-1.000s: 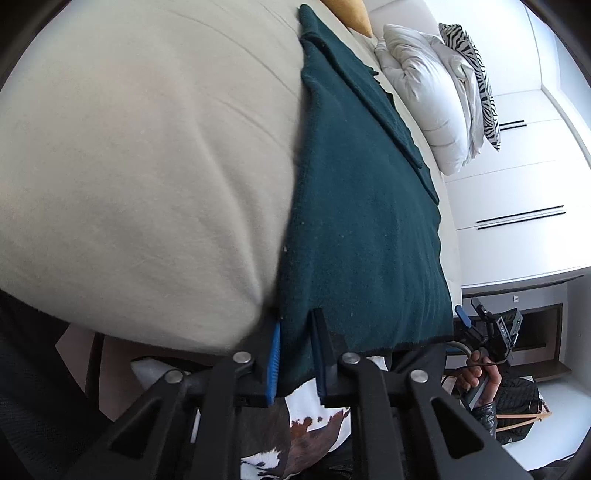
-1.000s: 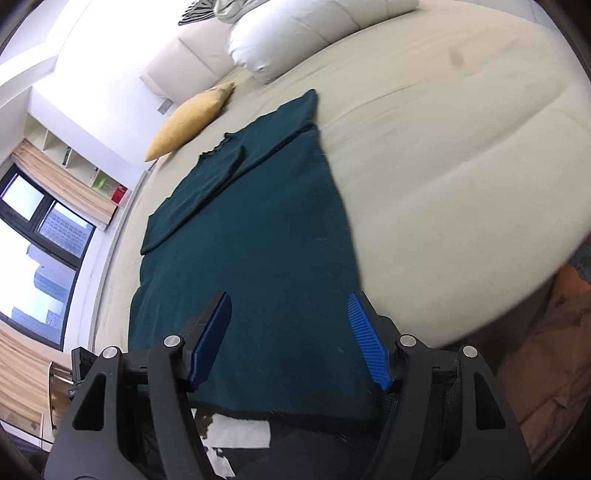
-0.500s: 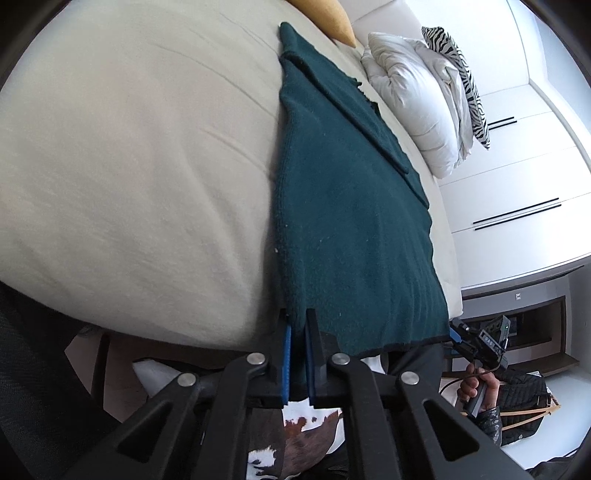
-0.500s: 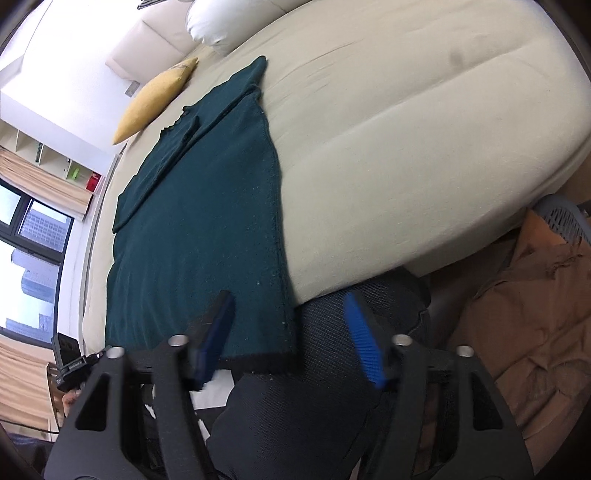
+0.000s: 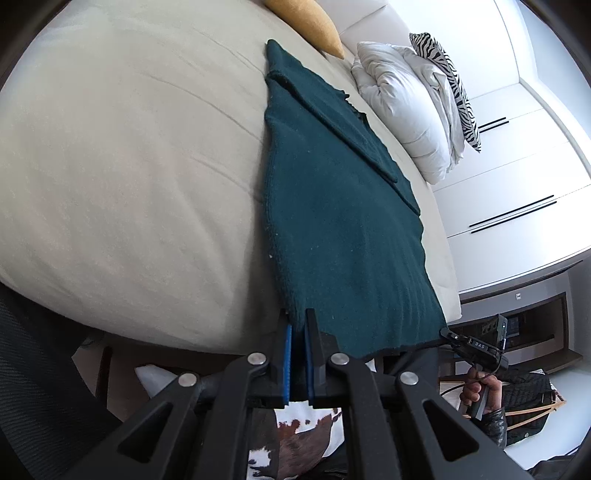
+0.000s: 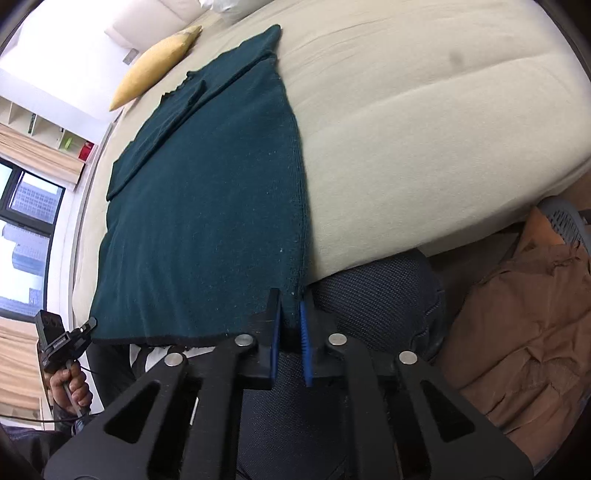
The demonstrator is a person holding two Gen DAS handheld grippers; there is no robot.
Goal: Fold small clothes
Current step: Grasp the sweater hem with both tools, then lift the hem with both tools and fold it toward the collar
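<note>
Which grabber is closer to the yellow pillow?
Left. The left gripper clamps the green garment's corner on the yellow pillow's side; the right gripper clamps the opposite corner.

Dark teal garment [image 5: 332, 206] on cream bed [image 5: 129, 166], mustard cushion [image 6: 155, 66], zebra-striped pillow [image 5: 448, 77] (black-and-white).

The bed [image 5: 110, 184] fills most of the room, its cover cream and lightly creased. A yellow cushion [image 6: 155, 68] lies at its head, with a white duvet [image 5: 406, 110] bunched beside it and a zebra pillow [image 5: 450, 85] against that. White wardrobes [image 5: 517, 177] stand past the bed. A window [image 6: 26, 221] is on its other side. A brown bag [image 6: 517, 332] sits beside its foot.
</note>
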